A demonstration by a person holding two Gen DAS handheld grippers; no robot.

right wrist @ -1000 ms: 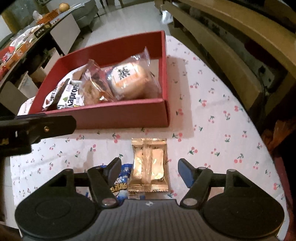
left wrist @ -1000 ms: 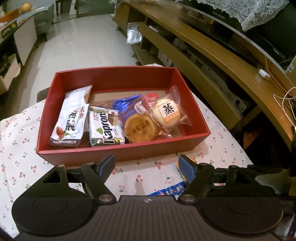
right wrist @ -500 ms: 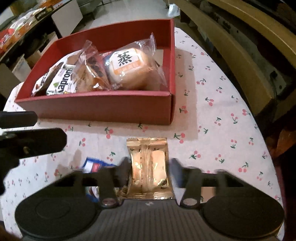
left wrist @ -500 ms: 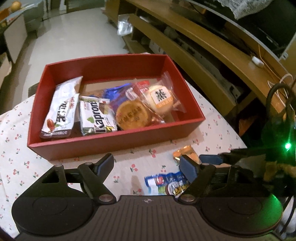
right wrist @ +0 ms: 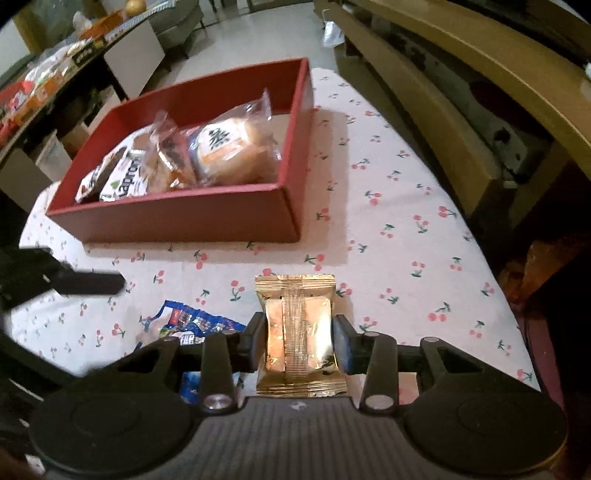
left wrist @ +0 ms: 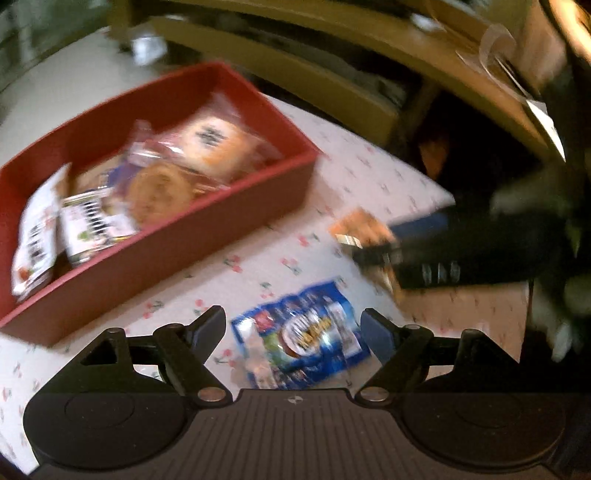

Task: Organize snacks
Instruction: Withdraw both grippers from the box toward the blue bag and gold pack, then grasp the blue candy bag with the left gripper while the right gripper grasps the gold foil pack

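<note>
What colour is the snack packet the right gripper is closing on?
Shiny gold, with a ribbed seam down its middle: the gold snack packet, seen best in the right wrist view, between the right gripper fingers.

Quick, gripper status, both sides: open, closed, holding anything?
Left gripper: open, holding nothing, jaws either side of the blue snack packet on the table.
Right gripper: closed on the gold snack packet.

Home living room; sofa (right wrist: 177, 18); cherry-print tablecloth (right wrist: 388, 206)

Red box (right wrist: 192, 218), gold packet (right wrist: 300, 332), blue packet (left wrist: 299, 343), white tablecloth (right wrist: 388, 229) with red cherries.
</note>
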